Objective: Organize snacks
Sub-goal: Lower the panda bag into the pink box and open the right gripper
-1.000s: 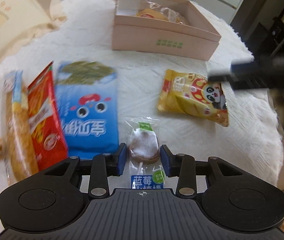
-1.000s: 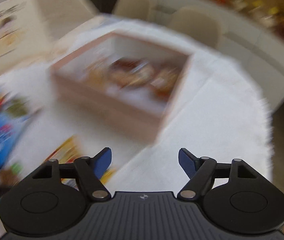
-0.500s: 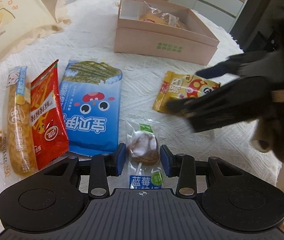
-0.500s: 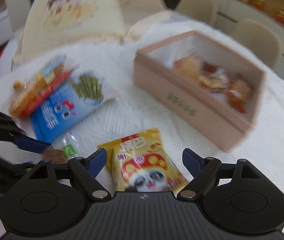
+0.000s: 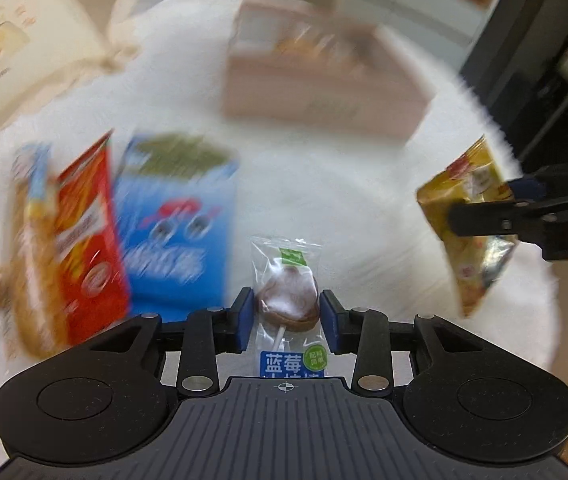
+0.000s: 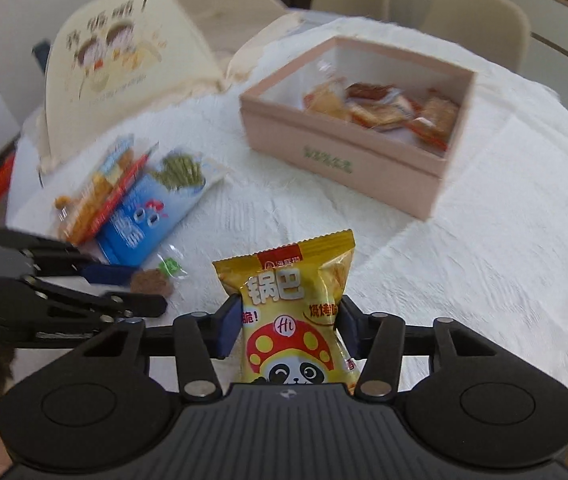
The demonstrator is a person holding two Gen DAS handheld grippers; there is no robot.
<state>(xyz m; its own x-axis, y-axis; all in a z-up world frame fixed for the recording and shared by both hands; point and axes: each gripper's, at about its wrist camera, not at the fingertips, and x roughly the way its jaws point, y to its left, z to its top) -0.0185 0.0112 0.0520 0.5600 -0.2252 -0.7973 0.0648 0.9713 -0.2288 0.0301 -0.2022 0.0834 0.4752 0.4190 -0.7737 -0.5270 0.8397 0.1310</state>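
Observation:
My left gripper [image 5: 285, 316] is shut on a wrapped brown lollipop [image 5: 287, 300], held above the white tablecloth [image 5: 315, 208]. My right gripper [image 6: 289, 326] is shut on a yellow panda snack bag [image 6: 295, 316], lifted off the table; the bag also shows in the left wrist view [image 5: 467, 220]. The pink box [image 6: 355, 152] with several wrapped snacks inside stands at the back, blurred in the left wrist view [image 5: 315, 80]. The left gripper with the lollipop [image 6: 152, 280] shows at the left of the right wrist view.
A blue seaweed pack [image 5: 180, 224], a red pack [image 5: 88, 236] and a yellow stick pack [image 5: 32, 248] lie at the left. A cream cartoon bag [image 6: 124, 68] stands behind them. Chairs [image 6: 475, 16] stand beyond the table.
My right gripper closed on the yellow panda bag and lifted it off the table. My left gripper, still shut on the lollipop, has started moving; its view is now blurred.

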